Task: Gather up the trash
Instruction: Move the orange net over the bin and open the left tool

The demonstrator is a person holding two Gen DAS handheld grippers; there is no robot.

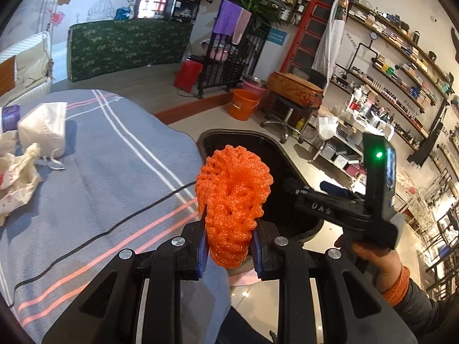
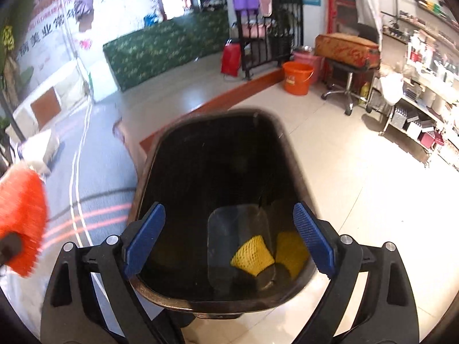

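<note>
1. My left tongs (image 1: 229, 246) are clamped on the orange net (image 1: 233, 200), which stands up from the blue pads at 12 o'clock of the tips.
2. My right tongs (image 2: 229, 240) stand wide apart, holding nothing, over the near rim of the black bin (image 2: 160, 149).
3. A yellow net (image 2: 252, 253) lies on the bin's floor, between my right pads.
4. In the left view the bin sits just past the orange net, at 1 o'clock, beside the striped cloth (image 1: 100, 172).
5. Farther out at 10 o'clock, a white mask (image 1: 43, 127) and crumpled paper (image 1: 17, 177) lie on the cloth.
6. An orange bucket (image 1: 243, 103) stands on the floor at 12 o'clock.
</note>
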